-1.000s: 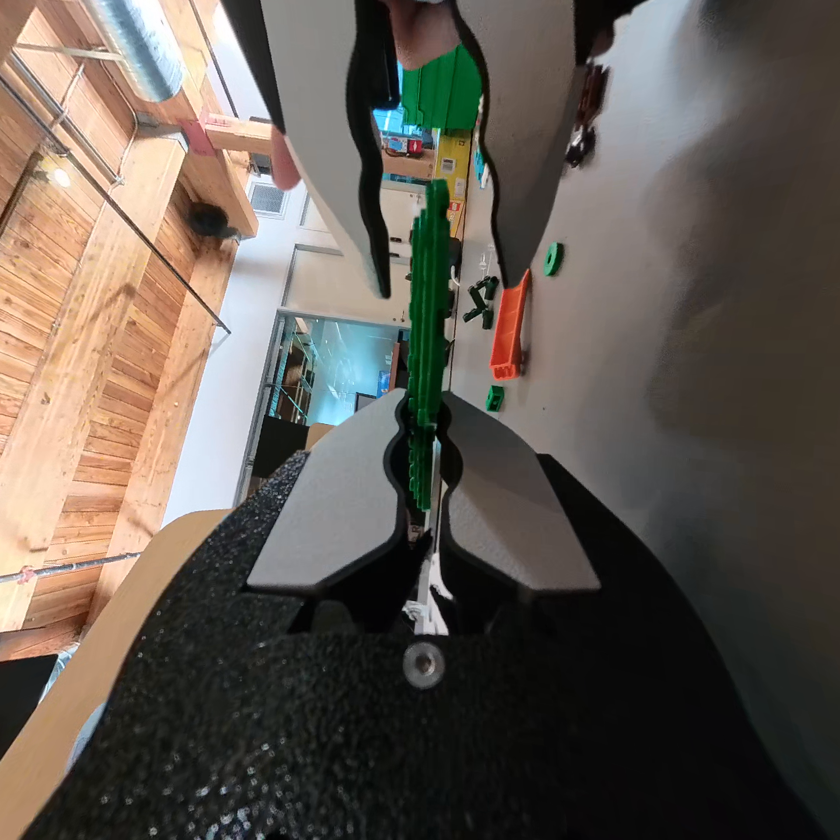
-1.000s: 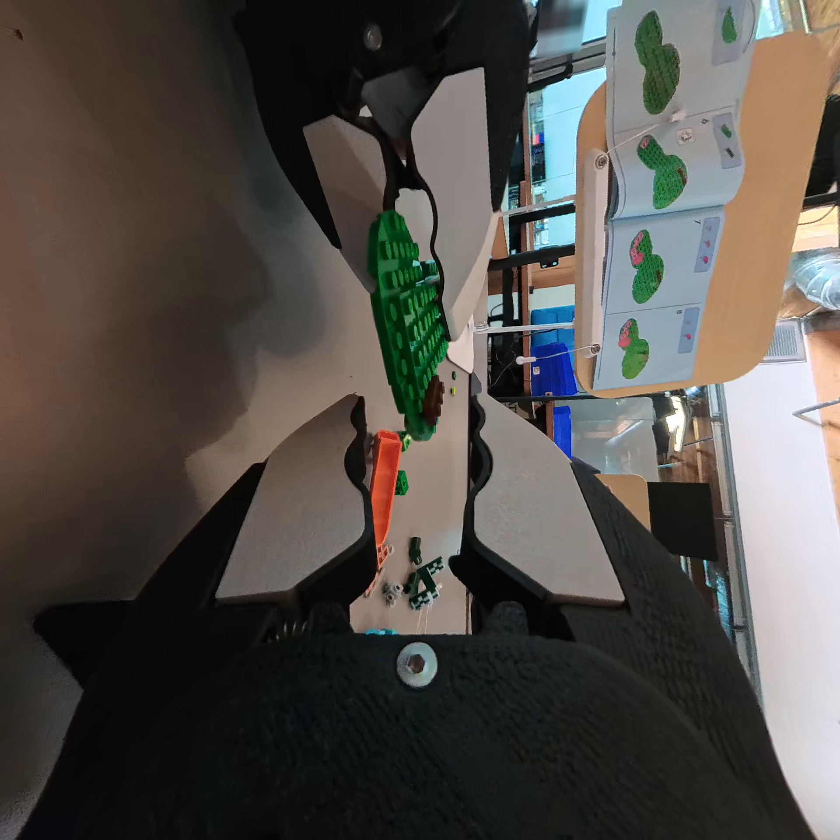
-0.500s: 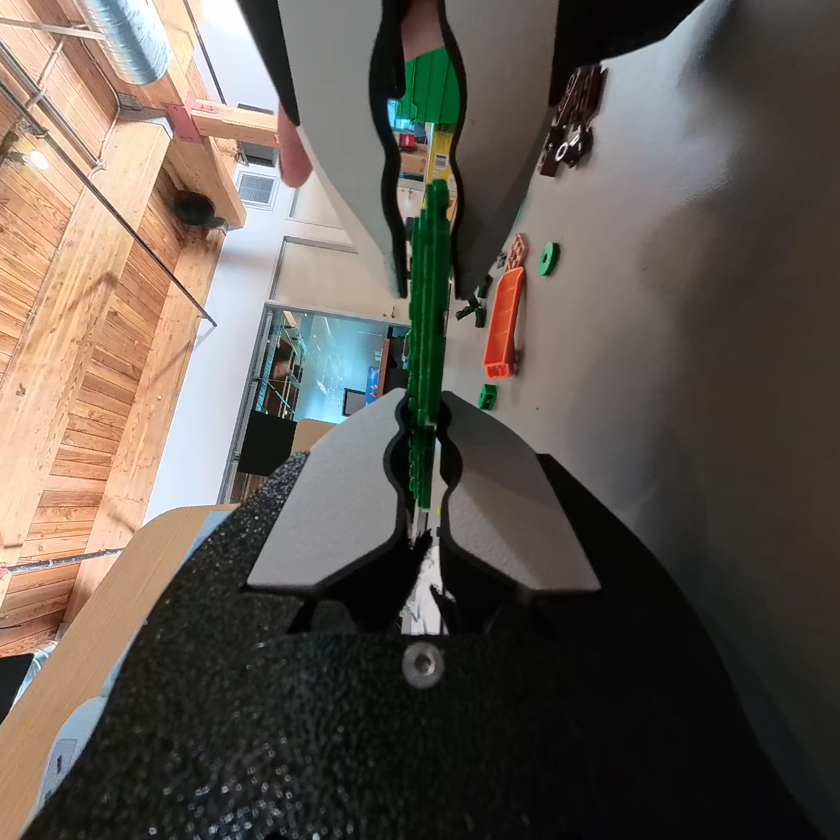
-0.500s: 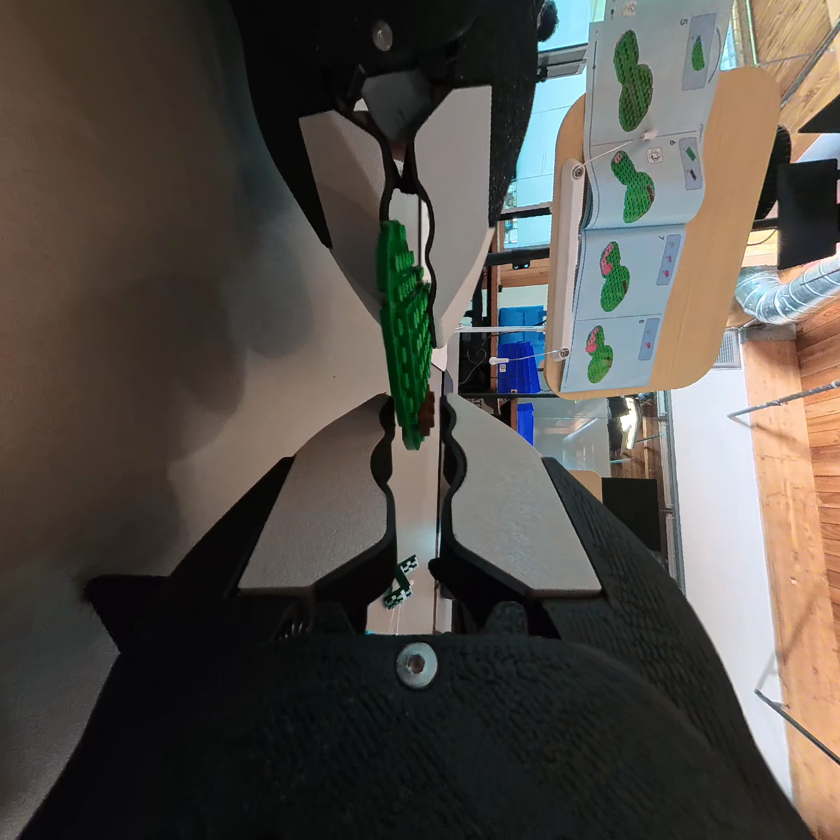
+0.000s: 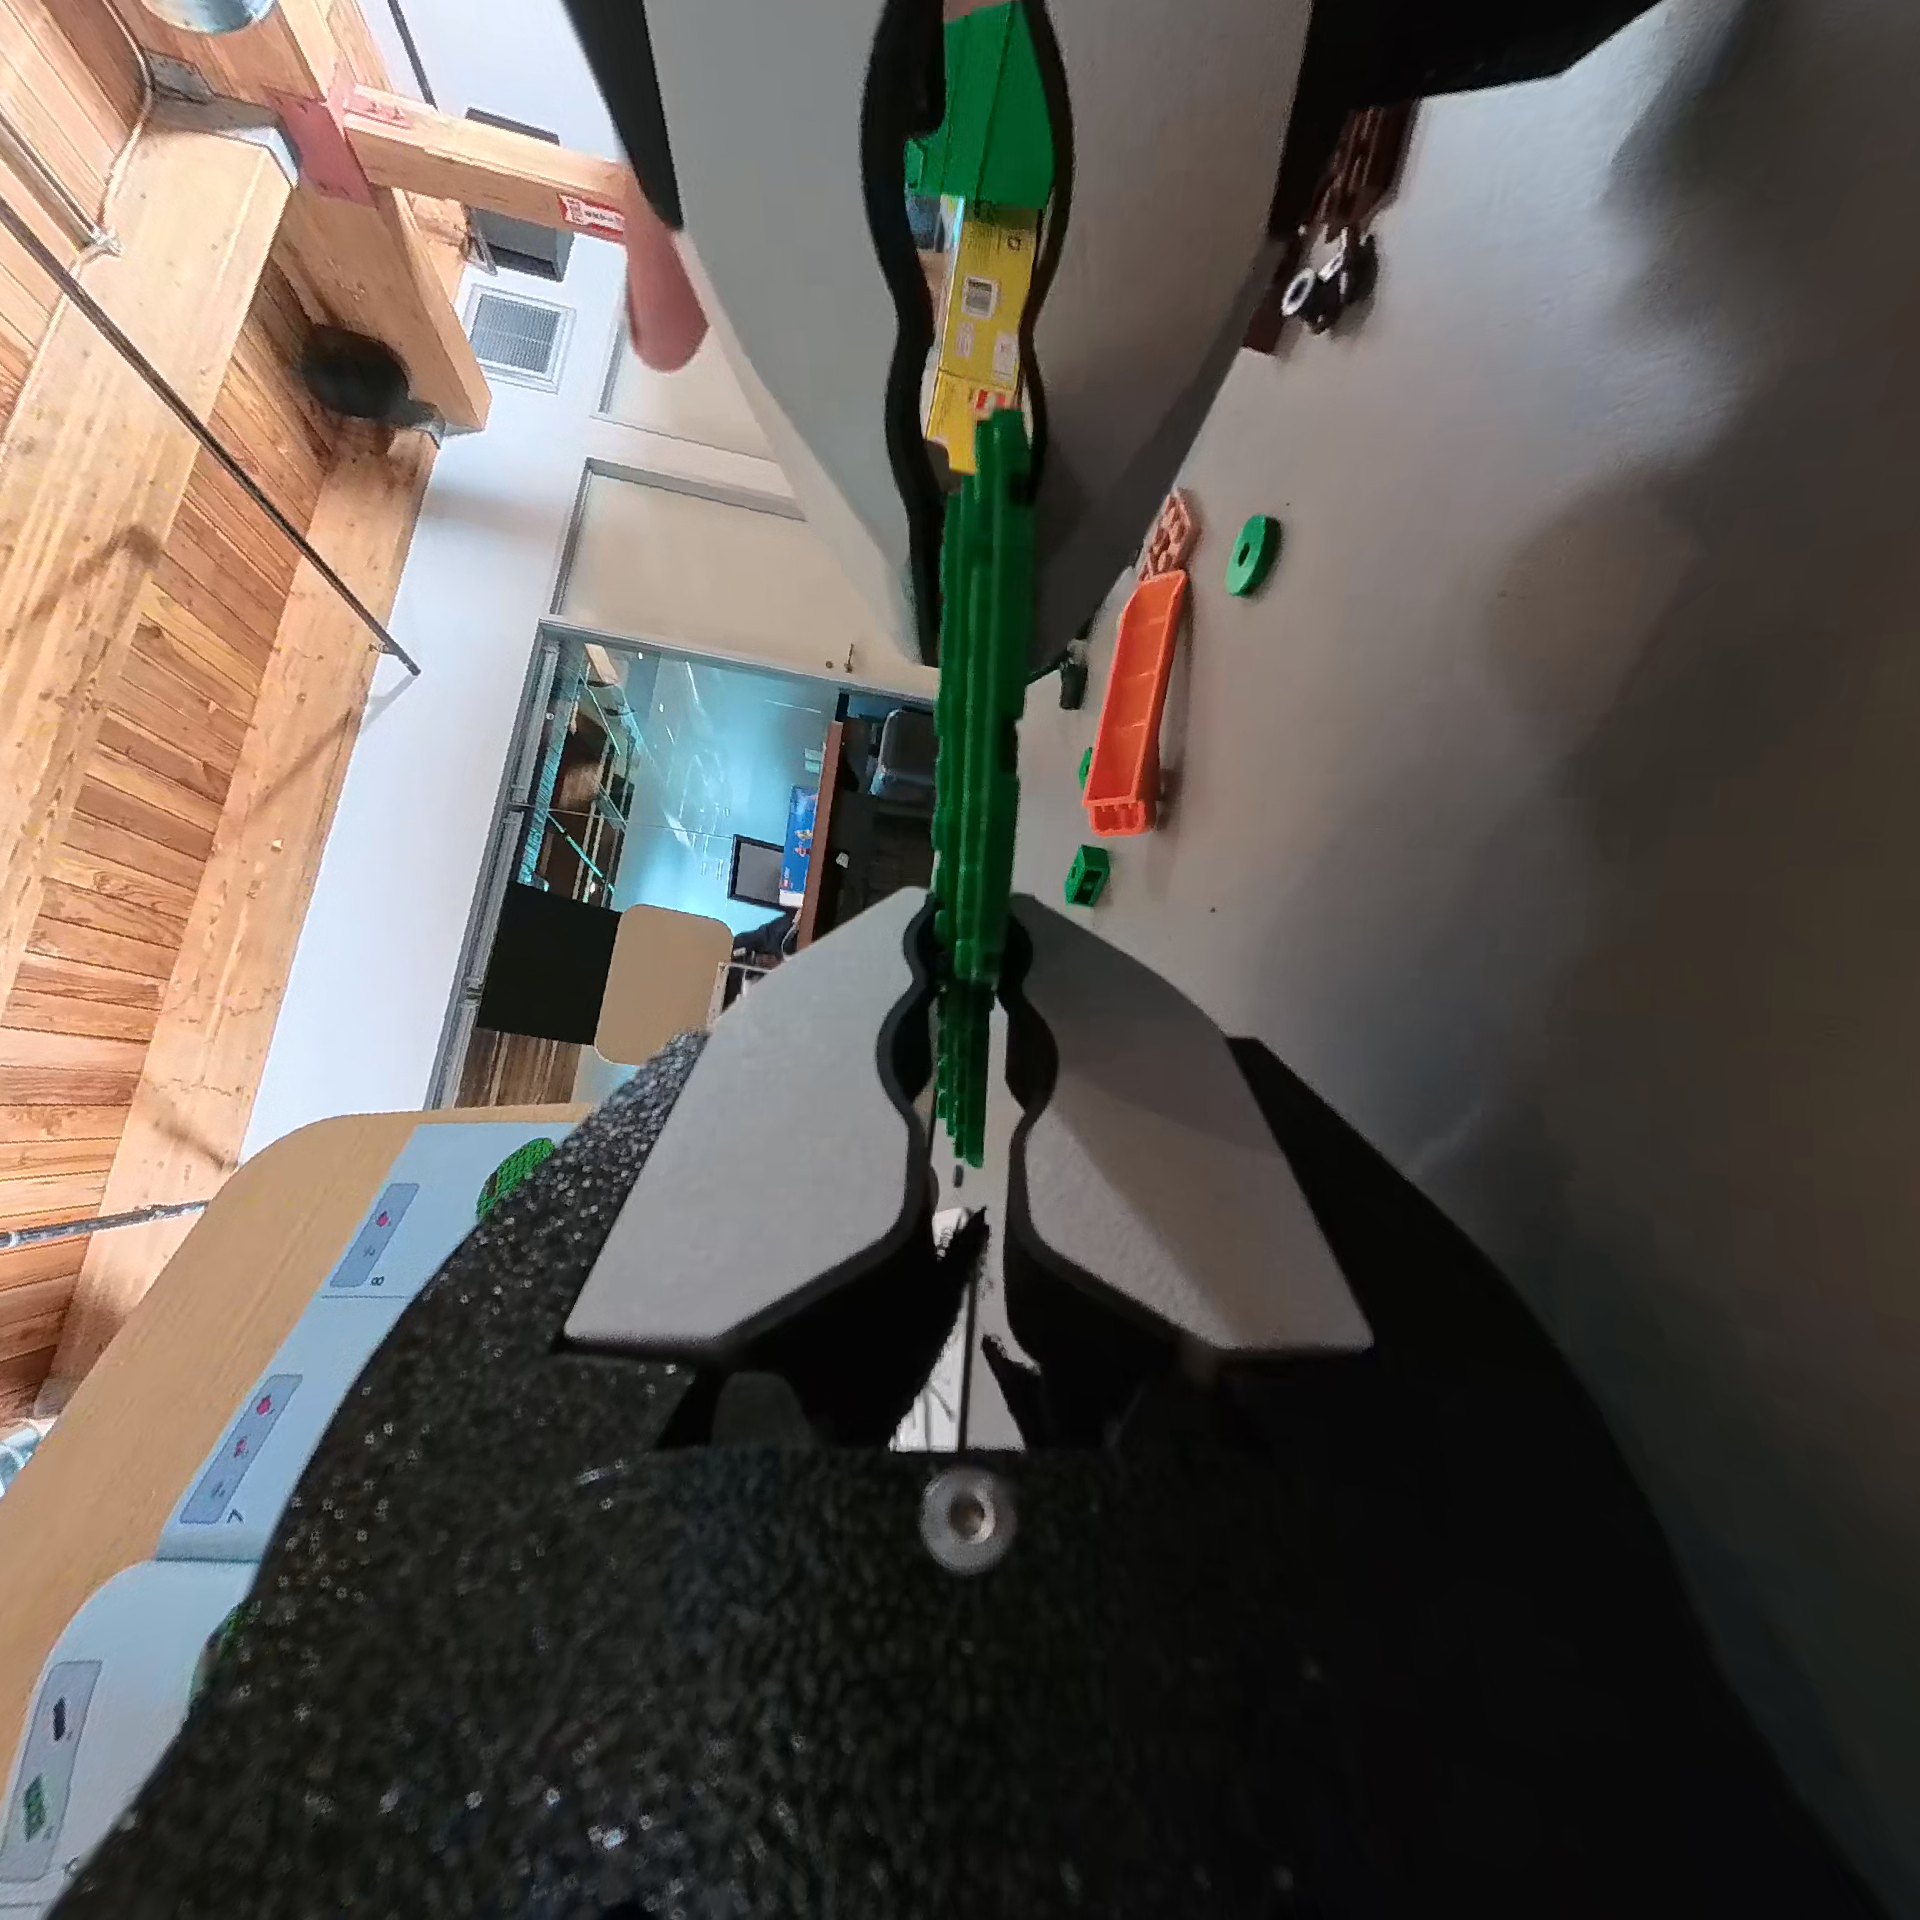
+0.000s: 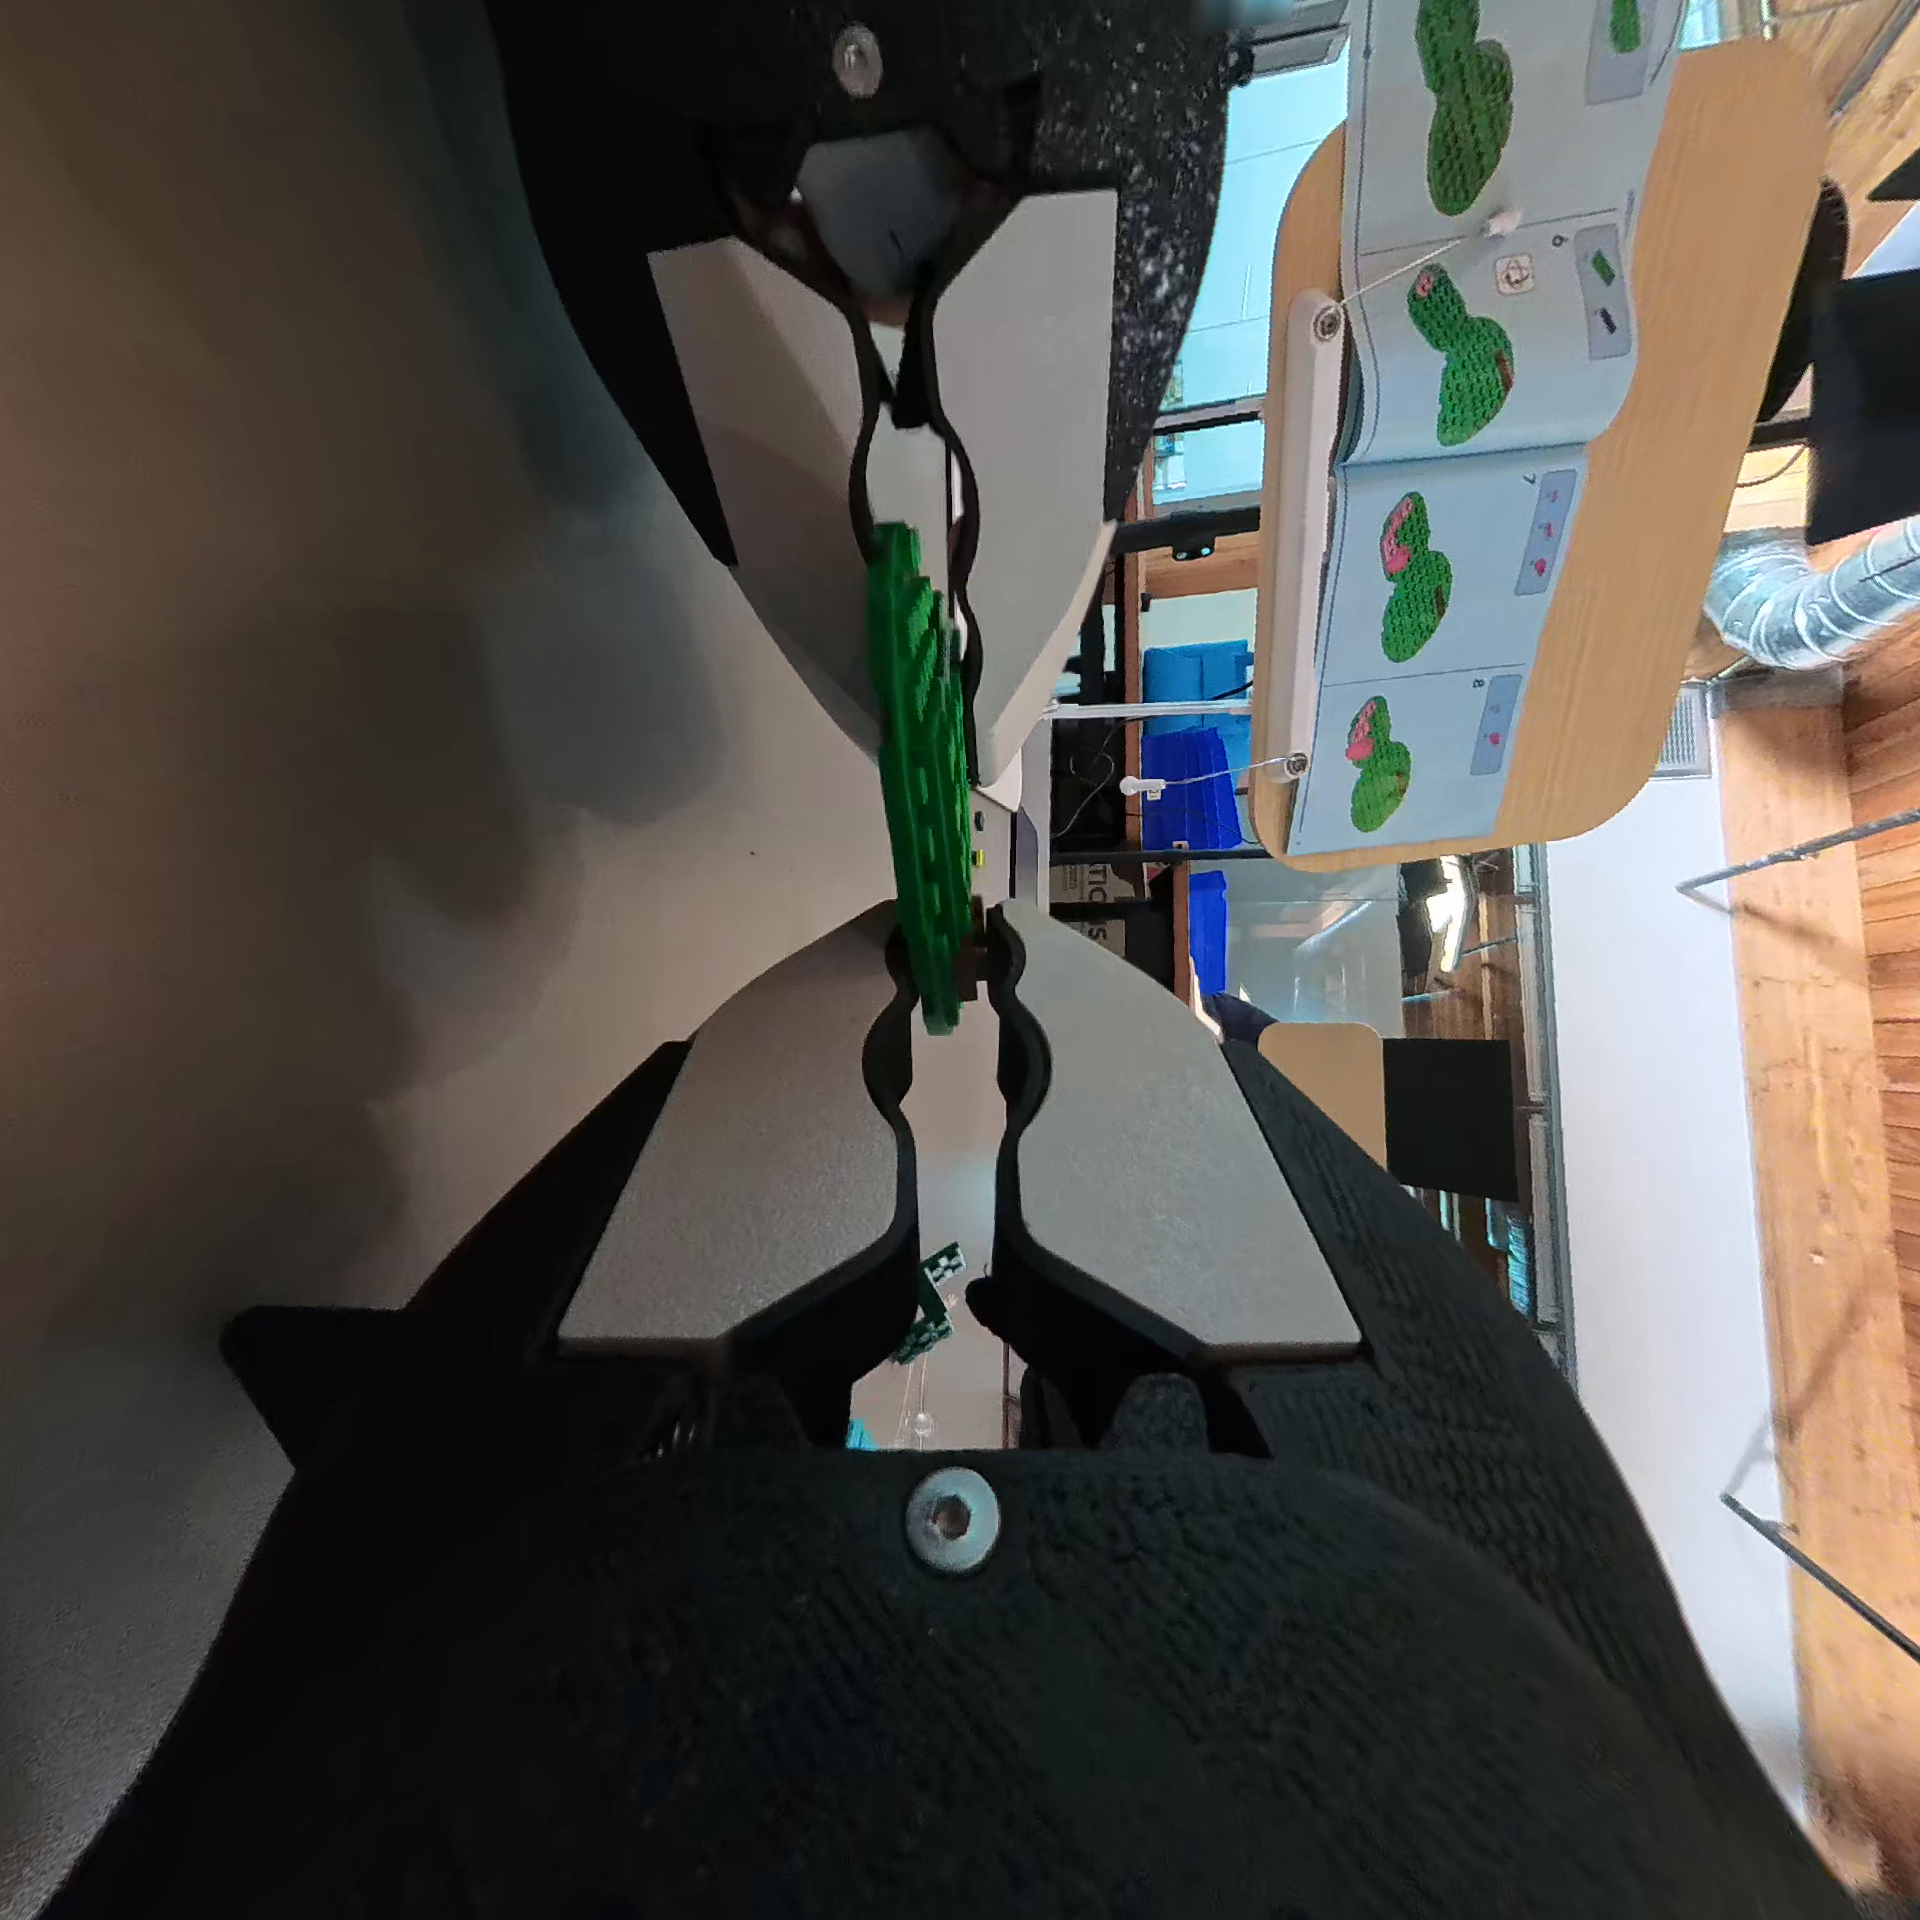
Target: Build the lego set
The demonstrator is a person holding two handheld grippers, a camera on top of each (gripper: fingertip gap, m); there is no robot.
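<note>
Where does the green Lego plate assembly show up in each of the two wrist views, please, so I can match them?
Left wrist view: the green plate assembly stands edge-on in the centre, running from the left gripper up to the right gripper.
Right wrist view: it stands edge-on again, between the right gripper and the other above.
Shared landmark: the instruction booklet on its wooden board, at lower left in the left wrist view.

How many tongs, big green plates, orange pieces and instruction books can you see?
Tongs: 2, the left tongs and the right tongs, both shut on the plate
Big green plate: 1
Orange piece: 1
Instruction book: 1
Total: 5
</note>
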